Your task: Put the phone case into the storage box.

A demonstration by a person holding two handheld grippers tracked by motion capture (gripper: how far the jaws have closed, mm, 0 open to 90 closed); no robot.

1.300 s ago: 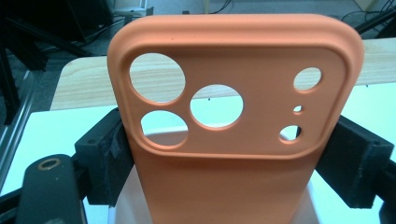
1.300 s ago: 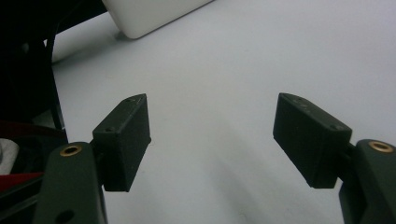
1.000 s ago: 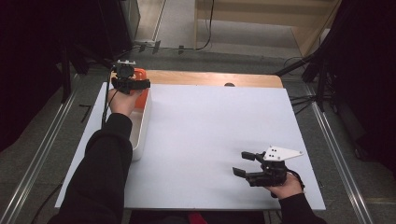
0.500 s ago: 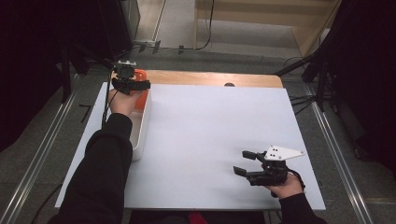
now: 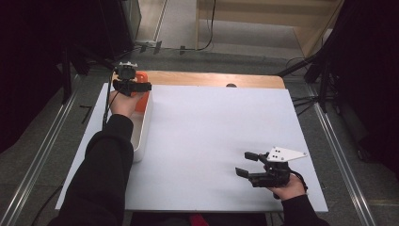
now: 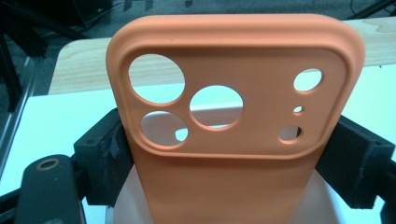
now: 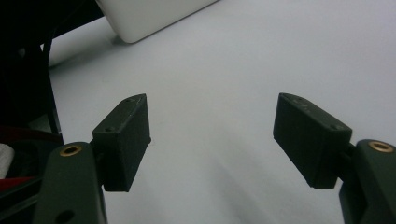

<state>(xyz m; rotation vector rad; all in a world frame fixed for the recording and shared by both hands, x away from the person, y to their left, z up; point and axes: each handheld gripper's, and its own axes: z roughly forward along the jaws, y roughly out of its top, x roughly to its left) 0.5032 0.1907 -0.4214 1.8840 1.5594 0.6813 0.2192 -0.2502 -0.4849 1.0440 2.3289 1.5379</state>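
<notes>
The left tool (image 5: 133, 86) is gripping an orange phone case (image 6: 233, 107) by its two long edges, the case standing upright between the black pads (image 6: 105, 158) with its camera cut-outs toward the lens; in the high view the case (image 5: 141, 78) is sitting at the far end of the white bin (image 5: 141, 136), at the left side of the white surface (image 5: 211, 141), and whether its lower end is clear of the bin I cannot tell; the right tool (image 5: 251, 165) is resting near the front right corner with its jaws standing wide and nothing between them; the step in hand looks like carrying the case out of the bin, so the grip should be kept even on both edges, since soft silicone is likely to bow or slip under a lopsided squeeze; lifting straight up before moving across would be keeping the bottom edge from catching the bin wall; the idle tool seems well placed to receive or steady the case.
</notes>
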